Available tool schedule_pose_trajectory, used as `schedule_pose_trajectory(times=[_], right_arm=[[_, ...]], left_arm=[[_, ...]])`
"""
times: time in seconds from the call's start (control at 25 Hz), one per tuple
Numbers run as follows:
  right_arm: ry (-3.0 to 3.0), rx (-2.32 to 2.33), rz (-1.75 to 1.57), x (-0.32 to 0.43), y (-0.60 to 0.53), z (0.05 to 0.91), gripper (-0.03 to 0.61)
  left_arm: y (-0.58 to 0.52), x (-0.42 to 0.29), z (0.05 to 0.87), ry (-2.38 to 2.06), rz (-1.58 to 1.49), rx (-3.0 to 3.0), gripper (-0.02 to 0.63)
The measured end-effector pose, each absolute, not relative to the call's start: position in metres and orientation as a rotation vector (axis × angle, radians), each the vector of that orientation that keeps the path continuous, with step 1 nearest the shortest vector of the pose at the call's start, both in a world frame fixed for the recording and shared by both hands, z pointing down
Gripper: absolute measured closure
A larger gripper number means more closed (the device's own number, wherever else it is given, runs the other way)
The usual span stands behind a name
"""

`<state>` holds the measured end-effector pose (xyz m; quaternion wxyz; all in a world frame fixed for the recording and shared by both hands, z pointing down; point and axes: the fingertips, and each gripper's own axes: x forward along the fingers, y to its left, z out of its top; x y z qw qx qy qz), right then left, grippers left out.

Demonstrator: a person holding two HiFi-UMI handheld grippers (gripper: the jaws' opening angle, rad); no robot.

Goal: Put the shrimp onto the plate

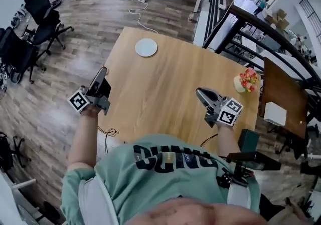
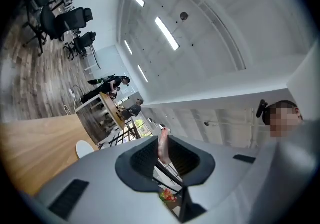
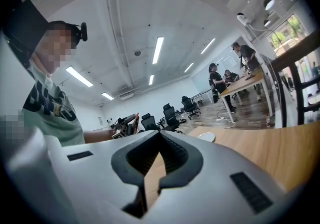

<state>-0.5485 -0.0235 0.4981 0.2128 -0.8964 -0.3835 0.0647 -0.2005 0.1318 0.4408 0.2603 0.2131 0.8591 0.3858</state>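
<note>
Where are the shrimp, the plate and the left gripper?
shrimp [image 2: 163, 147]: left gripper view, on its pink body between the jaws.
plate [image 1: 146, 47]: head view, on its white middle.
left gripper [image 1: 103, 70]: head view, at its fingertips.

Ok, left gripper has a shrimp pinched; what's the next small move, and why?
Probably carry the left gripper forward toward the plate: its jaws pinch the shrimp, and the plate lies well ahead of it on the table.
</note>
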Motion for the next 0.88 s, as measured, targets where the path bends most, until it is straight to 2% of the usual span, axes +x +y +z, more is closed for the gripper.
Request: schedule_pose_trajectory(times=[0.4, 0.88], right_arm=[[-1.011, -2.544, 0.151, -0.552, 0.035, 0.506, 0.571], [-0.940, -2.569, 0.153, -0.548, 0.077, 0.543, 0.571]], left_arm=[[0.201, -0.191, 0.432, 2.400, 0.970, 0.736, 0.549], [0.284, -0.219, 0.499, 2.654, 1.009, 0.964, 0.549]])
